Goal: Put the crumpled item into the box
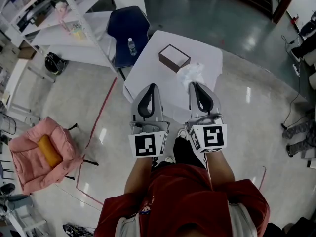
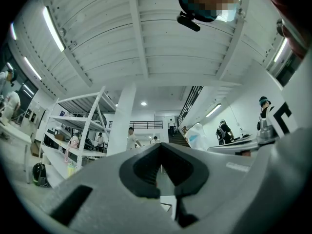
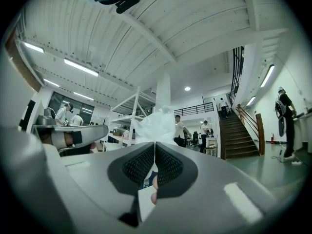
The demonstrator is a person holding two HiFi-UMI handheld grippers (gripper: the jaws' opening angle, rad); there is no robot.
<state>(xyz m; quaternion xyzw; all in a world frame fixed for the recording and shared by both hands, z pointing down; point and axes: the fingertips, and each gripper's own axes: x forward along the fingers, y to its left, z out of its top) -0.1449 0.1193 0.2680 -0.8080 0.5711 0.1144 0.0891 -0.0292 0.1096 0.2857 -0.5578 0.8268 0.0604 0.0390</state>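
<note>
A crumpled white item (image 1: 191, 74) sticks out past the tips of my right gripper (image 1: 193, 84), which is shut on it just above the small white table (image 1: 205, 53). In the right gripper view the same thin, see-through white item (image 3: 157, 123) rises above the closed jaw tips (image 3: 155, 143). The box (image 1: 174, 57), brown-sided with a white top, stands on the table beyond and slightly left of the item. My left gripper (image 1: 152, 86) hovers alongside, over the table's near edge, its jaws together with nothing in them (image 2: 160, 145).
A dark blue chair (image 1: 129, 31) with a bottle (image 1: 131, 46) on its seat stands behind the table to the left. White shelving (image 1: 54, 14) fills the far left. A pink armchair (image 1: 42, 152) sits at the lower left. Red tape (image 1: 101, 113) crosses the floor.
</note>
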